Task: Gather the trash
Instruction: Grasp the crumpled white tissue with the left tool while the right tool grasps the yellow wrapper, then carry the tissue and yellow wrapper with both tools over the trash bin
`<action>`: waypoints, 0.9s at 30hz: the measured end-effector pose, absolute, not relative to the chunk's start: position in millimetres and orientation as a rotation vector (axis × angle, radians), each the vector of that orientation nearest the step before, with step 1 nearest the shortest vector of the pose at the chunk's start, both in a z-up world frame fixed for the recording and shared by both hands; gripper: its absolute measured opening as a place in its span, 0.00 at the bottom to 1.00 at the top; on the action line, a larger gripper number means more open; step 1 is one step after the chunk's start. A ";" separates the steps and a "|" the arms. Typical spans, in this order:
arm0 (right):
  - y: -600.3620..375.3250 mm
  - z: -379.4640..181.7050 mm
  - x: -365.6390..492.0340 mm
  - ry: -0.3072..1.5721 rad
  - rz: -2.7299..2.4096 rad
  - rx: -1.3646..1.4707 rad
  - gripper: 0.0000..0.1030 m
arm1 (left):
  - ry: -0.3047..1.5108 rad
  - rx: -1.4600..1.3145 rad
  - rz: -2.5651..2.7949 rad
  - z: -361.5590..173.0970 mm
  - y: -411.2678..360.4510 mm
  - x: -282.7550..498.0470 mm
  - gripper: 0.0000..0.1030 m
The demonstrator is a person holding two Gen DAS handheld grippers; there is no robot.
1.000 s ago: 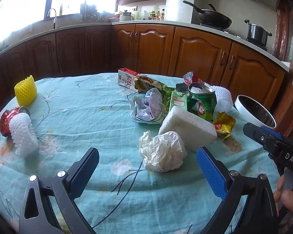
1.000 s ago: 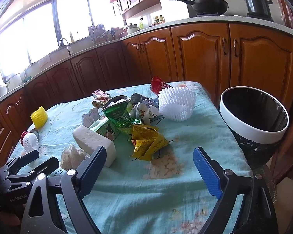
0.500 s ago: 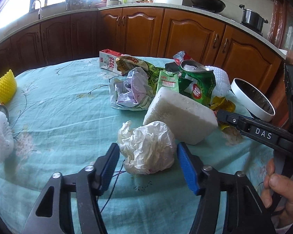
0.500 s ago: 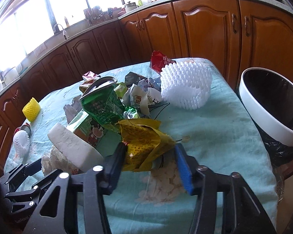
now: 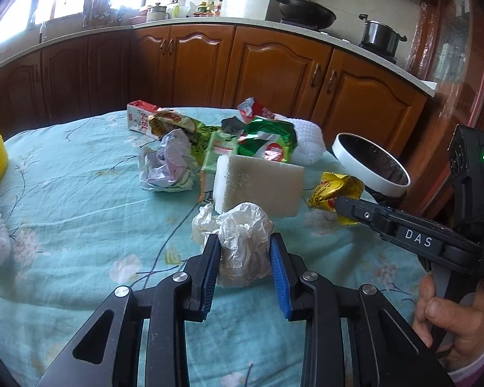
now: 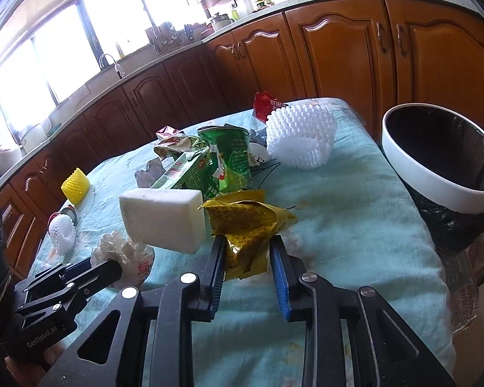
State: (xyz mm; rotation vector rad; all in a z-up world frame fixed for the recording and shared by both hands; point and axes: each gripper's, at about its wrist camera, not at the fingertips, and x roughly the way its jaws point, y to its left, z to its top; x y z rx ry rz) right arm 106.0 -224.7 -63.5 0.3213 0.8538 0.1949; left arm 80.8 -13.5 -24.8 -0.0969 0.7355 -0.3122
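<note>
The left gripper was closing, clamped on one crumpled white paper ball, the right gripper on one yellow wrapper, beside one white foam block.

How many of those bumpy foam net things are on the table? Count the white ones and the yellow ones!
White foam nets: 2
Yellow foam net: 1
Total: 3
</note>
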 end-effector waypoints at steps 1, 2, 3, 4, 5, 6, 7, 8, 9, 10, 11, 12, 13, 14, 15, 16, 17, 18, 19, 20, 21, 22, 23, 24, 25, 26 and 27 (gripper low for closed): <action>-228.4 -62.1 101.9 0.850 0.187 0.324 0.27 | 0.732 -0.090 -0.329 -22.9 -18.4 78.5 0.29; -233.1 -60.7 97.7 0.846 0.178 0.327 0.27 | 0.730 -0.082 -0.344 -21.0 -23.8 76.6 0.29; -236.7 -59.4 94.8 0.842 0.170 0.331 0.27 | 0.728 -0.074 -0.356 -19.7 -28.6 75.0 0.29; -242.6 -58.3 91.1 0.839 0.161 0.337 0.27 | 0.728 -0.066 -0.371 -18.9 -33.8 74.1 0.29; -248.2 -57.3 88.1 0.836 0.152 0.343 0.27 | 0.730 -0.061 -0.386 -18.5 -38.5 74.2 0.29; -253.2 -56.3 85.7 0.833 0.142 0.348 0.27 | 0.732 -0.057 -0.400 -18.0 -43.0 74.3 0.29; -259.7 -55.6 82.7 0.831 0.132 0.353 0.27 | 0.735 -0.052 -0.410 -17.7 -47.3 76.0 0.29; -265.5 -54.8 80.2 0.828 0.121 0.358 0.27 | 0.738 -0.047 -0.422 -17.6 -51.9 77.4 0.29; -271.1 -54.2 77.7 0.824 0.110 0.361 0.27 | 0.741 -0.043 -0.431 -17.8 -56.5 80.6 0.29; -276.5 -54.0 75.4 0.821 0.099 0.365 0.27 | 0.743 -0.040 -0.441 -18.2 -60.8 84.8 0.29; -282.4 -53.6 73.3 0.818 0.088 0.371 0.27 | 0.744 -0.035 -0.449 -18.3 -65.3 88.1 0.29; -288.5 -53.0 71.4 0.814 0.077 0.376 0.27 | 0.745 -0.031 -0.456 -18.4 -69.9 92.2 0.29; -294.8 -52.7 69.6 0.811 0.066 0.380 0.27 | 0.746 -0.029 -0.468 -18.3 -74.4 96.1 0.29; -299.8 -52.1 68.8 0.807 0.054 0.384 0.27 | 0.748 -0.027 -0.477 -18.6 -80.2 101.0 0.29; -305.1 -52.3 67.1 0.804 0.043 0.388 0.27 | 0.749 -0.026 -0.485 -18.7 -85.3 105.6 0.29; -311.0 -52.0 65.8 0.801 0.033 0.391 0.27 | 0.750 -0.021 -0.490 -20.0 -90.2 112.4 0.29; -316.6 -51.3 65.4 0.799 0.023 0.394 0.27 | 0.750 -0.015 -0.494 -20.8 -94.7 118.3 0.29; -321.9 -50.3 65.2 0.798 0.013 0.397 0.27 | 0.749 -0.012 -0.501 -20.5 -99.7 123.1 0.29; -328.2 -49.6 65.3 0.796 0.004 0.401 0.27 | 0.749 -0.006 -0.507 -20.8 -105.7 129.1 0.29; -334.1 -48.9 65.6 0.793 -0.005 0.406 0.27 | 0.747 -0.001 -0.513 -20.3 -111.2 134.3 0.29; -338.9 -48.5 66.2 0.791 -0.015 0.409 0.27 | 0.745 0.003 -0.516 -20.6 -117.0 139.7 0.29; -343.3 -47.9 66.9 0.788 -0.023 0.410 0.27 | 0.744 0.006 -0.524 -20.5 -122.7 145.3 0.29; -347.4 -47.0 67.9 0.785 -0.030 0.411 0.27 | 0.743 0.008 -0.529 -20.3 -128.3 150.9 0.29; -351.6 -46.0 69.1 0.782 -0.037 0.412 0.27 | 0.739 0.011 -0.531 -19.7 -134.5 155.6 0.29; -355.8 -45.0 70.3 0.778 -0.045 0.410 0.27 | 0.736 0.014 -0.535 -19.1 -140.8 160.0 0.29; -360.0 -44.2 71.7 0.775 -0.052 0.407 0.27 | 0.733 0.016 -0.540 -18.5 -147.4 164.3 0.29; -363.7 -43.4 73.0 0.773 -0.057 0.407 0.27 | 0.729 0.018 -0.545 -18.1 -153.3 168.7 0.29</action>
